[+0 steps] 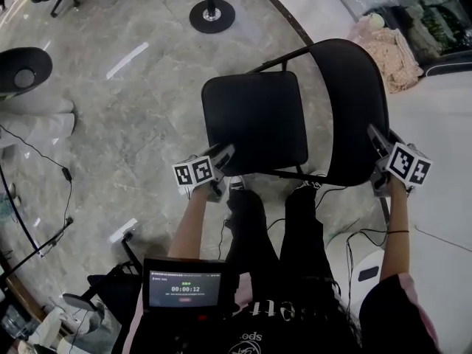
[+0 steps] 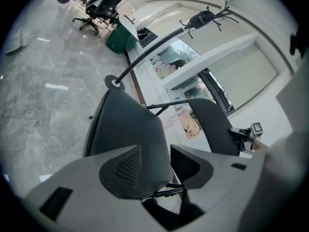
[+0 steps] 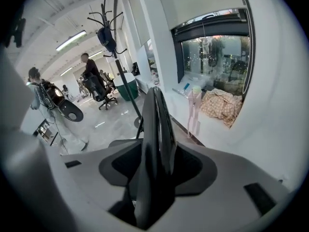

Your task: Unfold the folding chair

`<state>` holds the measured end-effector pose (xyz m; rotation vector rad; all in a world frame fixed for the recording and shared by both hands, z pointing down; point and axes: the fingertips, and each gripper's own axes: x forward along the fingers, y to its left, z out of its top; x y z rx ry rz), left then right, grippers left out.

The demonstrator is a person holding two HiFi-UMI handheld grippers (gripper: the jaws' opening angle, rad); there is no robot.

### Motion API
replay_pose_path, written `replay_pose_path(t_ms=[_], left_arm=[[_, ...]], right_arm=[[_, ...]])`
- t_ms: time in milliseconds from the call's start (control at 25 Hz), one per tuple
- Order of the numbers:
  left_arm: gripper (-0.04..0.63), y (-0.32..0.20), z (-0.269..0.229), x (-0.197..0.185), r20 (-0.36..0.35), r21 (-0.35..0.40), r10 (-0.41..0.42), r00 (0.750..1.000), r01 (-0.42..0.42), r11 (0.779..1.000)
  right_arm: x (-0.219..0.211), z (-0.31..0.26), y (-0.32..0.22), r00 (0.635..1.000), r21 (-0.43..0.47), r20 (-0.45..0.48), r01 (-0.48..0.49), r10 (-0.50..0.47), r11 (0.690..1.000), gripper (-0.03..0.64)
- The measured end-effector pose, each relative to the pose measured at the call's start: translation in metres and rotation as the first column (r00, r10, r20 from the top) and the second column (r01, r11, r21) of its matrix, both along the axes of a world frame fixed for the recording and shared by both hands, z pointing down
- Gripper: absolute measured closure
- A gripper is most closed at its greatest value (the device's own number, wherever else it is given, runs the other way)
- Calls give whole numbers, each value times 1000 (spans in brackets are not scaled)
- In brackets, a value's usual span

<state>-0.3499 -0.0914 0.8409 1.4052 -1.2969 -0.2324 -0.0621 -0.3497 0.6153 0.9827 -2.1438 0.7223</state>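
The black folding chair stands unfolded on the marble floor, its seat [image 1: 254,120] flat and its curved backrest [image 1: 358,109] upright at the right. My left gripper [image 1: 223,155] is at the seat's near left corner, jaws open. In the left gripper view the seat [image 2: 125,124] shows between and beyond the left gripper [image 2: 161,159], and its pads do not clamp it. My right gripper [image 1: 377,141] is at the backrest's near edge. The right gripper view has the backrest [image 3: 155,124] edge-on between the right gripper [image 3: 154,167], whose open jaws leave gaps on both sides.
A black stanchion base [image 1: 212,15] stands beyond the chair. Beige cloth [image 1: 387,50] lies on a white ledge at the far right. Cables [image 1: 44,161] trail over the floor at the left. A coat rack [image 3: 108,33] and people [image 3: 91,71] are in the background.
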Motion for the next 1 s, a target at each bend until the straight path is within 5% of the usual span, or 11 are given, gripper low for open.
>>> replay_pose_path(t_ms=[120,320,840,1000], left_arm=[[416,-3,-31,-5,80,25,30,996,-32,999],[422,7,-83,-1,54,76,-14,998,10,997],[489,59,-205,56,165,115,144,976,-164,980],[519,75,-230,78,202,127,136,970,-164,978]], right_arm=[[5,-8,1,994,-4,27,-107,107,994,420],[40,-43,2,963,82,29,-269,267,960,422],[-7,-143,150,966,53,245,-93,77,994,427],[-12,-153,184,952,38,299,-82,67,996,509]])
